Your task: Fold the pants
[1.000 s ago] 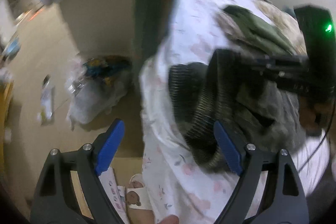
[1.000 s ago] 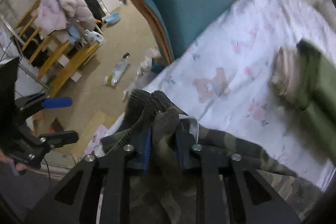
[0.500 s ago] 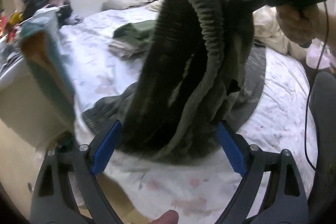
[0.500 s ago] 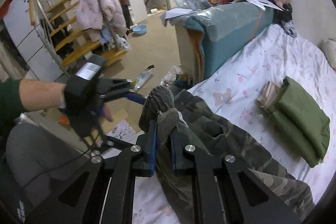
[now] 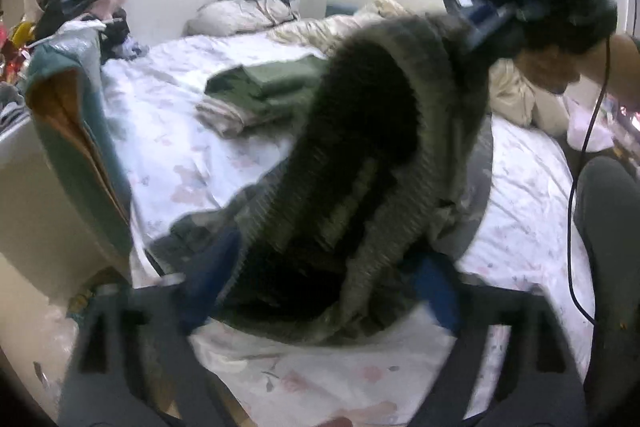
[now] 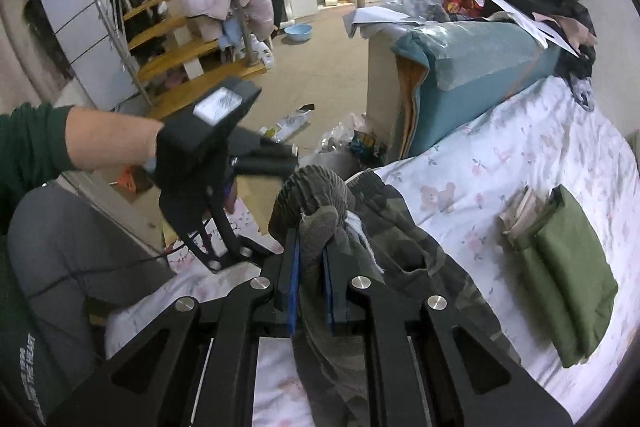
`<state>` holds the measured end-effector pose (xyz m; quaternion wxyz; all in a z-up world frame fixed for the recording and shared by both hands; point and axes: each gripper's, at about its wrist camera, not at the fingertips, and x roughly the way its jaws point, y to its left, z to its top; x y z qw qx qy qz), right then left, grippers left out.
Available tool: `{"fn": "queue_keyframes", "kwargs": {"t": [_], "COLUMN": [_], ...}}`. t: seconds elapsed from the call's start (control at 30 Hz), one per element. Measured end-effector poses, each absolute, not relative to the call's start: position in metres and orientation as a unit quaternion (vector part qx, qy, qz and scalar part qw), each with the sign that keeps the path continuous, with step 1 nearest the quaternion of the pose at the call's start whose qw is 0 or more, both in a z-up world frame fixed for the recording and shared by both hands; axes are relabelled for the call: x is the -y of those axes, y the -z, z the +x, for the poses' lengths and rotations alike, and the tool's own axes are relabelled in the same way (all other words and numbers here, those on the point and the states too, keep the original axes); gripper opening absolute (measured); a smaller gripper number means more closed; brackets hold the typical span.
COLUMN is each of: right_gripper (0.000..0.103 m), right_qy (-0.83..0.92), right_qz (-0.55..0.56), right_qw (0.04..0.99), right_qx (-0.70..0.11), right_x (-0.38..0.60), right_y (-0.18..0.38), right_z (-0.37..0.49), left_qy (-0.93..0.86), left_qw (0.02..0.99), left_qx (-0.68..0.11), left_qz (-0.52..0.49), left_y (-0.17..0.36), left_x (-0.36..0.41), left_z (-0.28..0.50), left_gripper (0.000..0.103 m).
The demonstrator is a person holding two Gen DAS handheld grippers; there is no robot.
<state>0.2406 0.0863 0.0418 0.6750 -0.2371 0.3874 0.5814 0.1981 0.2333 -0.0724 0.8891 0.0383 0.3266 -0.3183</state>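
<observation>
Camouflage pants (image 6: 400,267) with a ribbed elastic waistband hang over the near edge of the bed. My right gripper (image 6: 310,287) is shut on the waistband and holds it up above the bedsheet (image 6: 520,155). In the left wrist view the pants (image 5: 360,167) hang from the right gripper (image 5: 488,15) at upper right. My left gripper (image 5: 320,287) is open, its blue pads either side of the lower waistband, blurred by motion. It also shows in the right wrist view (image 6: 256,155), left of the waistband.
A folded green garment (image 6: 568,275) lies on the bed beside a folded beige one (image 6: 520,211). A teal cushion (image 6: 472,83) stands at the bed's end. A pillow (image 5: 240,15) and rumpled blanket (image 5: 512,95) lie at the far side. The person's knee (image 5: 608,247) is at right.
My left gripper has moved closer in under the hanging waistband. My right gripper still holds the pants up, and the waistband has drooped lower toward the left gripper.
</observation>
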Motion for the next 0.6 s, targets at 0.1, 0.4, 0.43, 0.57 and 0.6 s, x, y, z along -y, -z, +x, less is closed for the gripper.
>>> {"fn": "queue_keyframes", "kwargs": {"t": [0.1, 0.4, 0.43, 0.57, 0.6], "right_gripper": [0.010, 0.009, 0.009, 0.008, 0.008], "right_qy": [-0.592, -0.573, -0.570, -0.561, -0.560], "right_qz": [-0.231, -0.209, -0.209, -0.233, -0.235], "right_qw": [0.668, 0.690, 0.694, 0.696, 0.693], "right_qx": [-0.387, -0.390, -0.387, -0.383, -0.388], "right_x": [-0.083, -0.078, -0.080, -0.104, -0.114], "right_y": [-0.042, -0.040, -0.039, -0.025, -0.020], "right_z": [0.240, 0.253, 0.255, 0.266, 0.274], "left_qy": [0.321, 0.412, 0.407, 0.392, 0.390], "left_qw": [0.886, 0.827, 0.835, 0.841, 0.840], "left_qx": [-0.332, -0.376, -0.366, -0.373, -0.376], "left_qz": [0.035, 0.067, 0.065, 0.014, -0.013], "left_y": [0.069, 0.081, 0.081, 0.098, 0.103], "left_x": [-0.233, -0.216, -0.220, -0.234, -0.240], "left_z": [0.212, 0.218, 0.212, 0.202, 0.202], "left_gripper": [0.095, 0.045, 0.036, 0.013, 0.013]}}
